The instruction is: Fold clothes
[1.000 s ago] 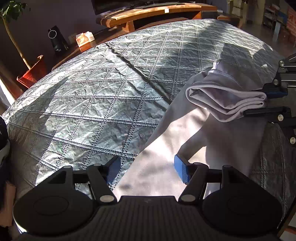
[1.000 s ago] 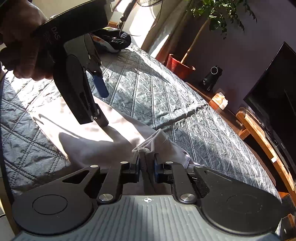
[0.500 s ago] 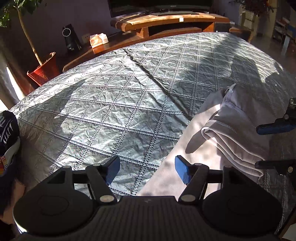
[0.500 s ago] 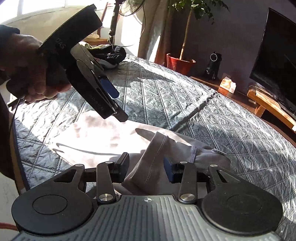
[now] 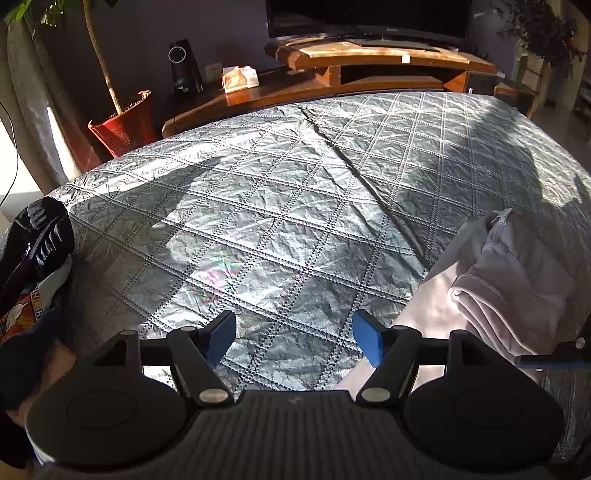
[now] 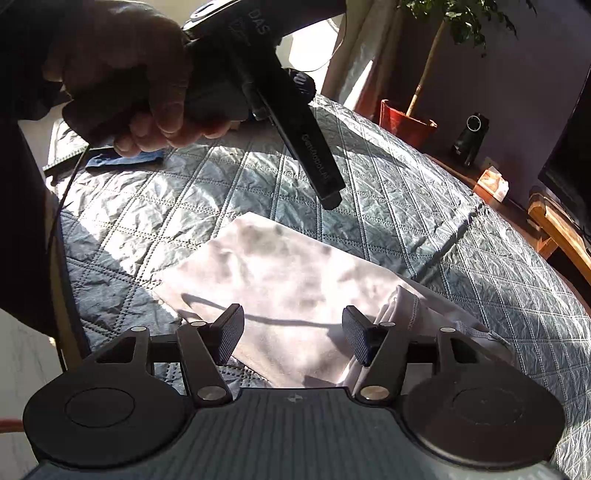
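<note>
We see the quilted bed (image 5: 280, 229) from two low, near wrist views: left faces the TV stand (image 5: 376, 62), right looks across; both share the pale garment (image 6: 288, 280).

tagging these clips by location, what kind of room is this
Most likely a home living room or bedroom: a television on a wooden stand, a potted tree, and a quilted cover holding laundry.

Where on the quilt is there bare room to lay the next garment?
The widest bare stretch of quilt runs from the pale folded garment to the clothes pile at the quilt's far-left edge, and up toward the wooden TV stand. Crowded: around the garment and the pile.
</note>
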`<state>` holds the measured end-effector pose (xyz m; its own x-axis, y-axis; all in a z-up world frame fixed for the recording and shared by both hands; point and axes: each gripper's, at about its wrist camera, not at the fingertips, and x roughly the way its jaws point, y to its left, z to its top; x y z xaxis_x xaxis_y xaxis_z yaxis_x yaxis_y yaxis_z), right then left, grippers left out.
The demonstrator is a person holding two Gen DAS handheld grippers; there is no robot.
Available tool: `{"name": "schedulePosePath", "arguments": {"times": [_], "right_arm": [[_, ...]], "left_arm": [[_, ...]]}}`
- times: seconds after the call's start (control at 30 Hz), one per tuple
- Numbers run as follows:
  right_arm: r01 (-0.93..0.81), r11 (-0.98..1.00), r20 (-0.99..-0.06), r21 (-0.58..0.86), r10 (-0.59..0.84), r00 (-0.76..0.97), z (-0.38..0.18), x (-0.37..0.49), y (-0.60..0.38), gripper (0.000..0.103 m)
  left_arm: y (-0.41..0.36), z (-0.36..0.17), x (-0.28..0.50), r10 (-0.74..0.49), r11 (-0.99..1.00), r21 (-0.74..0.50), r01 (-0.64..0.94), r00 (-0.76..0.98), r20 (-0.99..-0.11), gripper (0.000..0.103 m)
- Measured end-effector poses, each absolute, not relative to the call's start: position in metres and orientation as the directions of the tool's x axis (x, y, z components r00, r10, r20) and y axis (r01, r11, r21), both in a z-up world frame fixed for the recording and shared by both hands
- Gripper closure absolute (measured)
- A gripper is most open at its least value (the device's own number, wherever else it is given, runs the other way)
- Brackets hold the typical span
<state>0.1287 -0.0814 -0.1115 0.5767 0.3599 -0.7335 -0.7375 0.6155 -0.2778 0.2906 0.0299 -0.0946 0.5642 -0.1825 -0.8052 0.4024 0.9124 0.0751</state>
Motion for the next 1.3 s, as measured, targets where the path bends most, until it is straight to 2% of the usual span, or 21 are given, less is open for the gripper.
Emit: {"name": "schedulePosePath", "arguments": {"times": [0.23,0.33,0.43,0.6,0.67,0.73,0.77,0.83,0.9,0.93,1.17,1.3], "right_arm": [[-0.793,0.405,-0.742,-0.455,0.319,0.589,-0.132,0.094,-0.044,0.038],[-0.786,0.399,-0.733,-0.472,0.317,0.602,-0.132,0.096,-0.032,0.024],[-0.761,0.375,-0.702,-0.529,0.31,0.641,-0.136,0.097,-0.02,0.018],[-0.739,0.384,-0.689,-0.553,0.289,0.665,-0.137,0.098,-0.012,0.021],[-0.733,0.396,-0.688,-0.552,0.28,0.669,-0.138,0.099,-0.009,0.035],[-0.722,0.397,-0.68,-0.567,0.269,0.682,-0.14,0.098,-0.006,0.037],[-0.722,0.395,-0.681,-0.568,0.268,0.682,-0.141,0.098,-0.005,0.043],[-0.723,0.383,-0.68,-0.575,0.267,0.683,-0.143,0.097,-0.002,0.048],[-0.738,0.359,-0.695,-0.572,0.267,0.668,-0.146,0.096,-0.001,0.073],[-0.743,0.351,-0.704,-0.57,0.258,0.662,-0.149,0.097,0.0,0.099],[-0.736,0.456,-0.686,-0.501,0.309,0.659,-0.131,0.106,-0.01,0.099],[-0.68,0.647,-0.671,-0.345,0.336,0.66,-0.102,0.129,-0.035,0.099]], "left_arm": [[0.035,-0.09,0.288,-0.19,0.914,0.071,0.399,0.577,-0.794,0.037],[0.036,-0.087,0.287,-0.196,0.914,0.069,0.401,0.582,-0.789,0.037],[0.037,-0.085,0.287,-0.201,0.913,0.067,0.402,0.587,-0.784,0.037],[0.04,-0.083,0.287,-0.199,0.918,0.064,0.392,0.593,-0.78,0.037],[0.041,-0.082,0.288,-0.201,0.919,0.06,0.388,0.597,-0.777,0.037],[0.041,-0.081,0.288,-0.202,0.92,0.06,0.388,0.599,-0.775,0.037],[0.041,-0.081,0.288,-0.202,0.92,0.06,0.388,0.599,-0.775,0.037],[0.041,-0.081,0.288,-0.202,0.919,0.061,0.389,0.6,-0.774,0.037],[0.04,-0.081,0.288,-0.201,0.919,0.062,0.389,0.6,-0.774,0.037],[0.04,-0.081,0.288,-0.201,0.919,0.062,0.388,0.6,-0.774,0.036],[0.039,-0.082,0.29,-0.196,0.922,0.064,0.381,0.604,-0.773,0.036],[0.038,-0.081,0.293,-0.191,0.928,0.061,0.367,0.612,-0.768,0.036]]}}
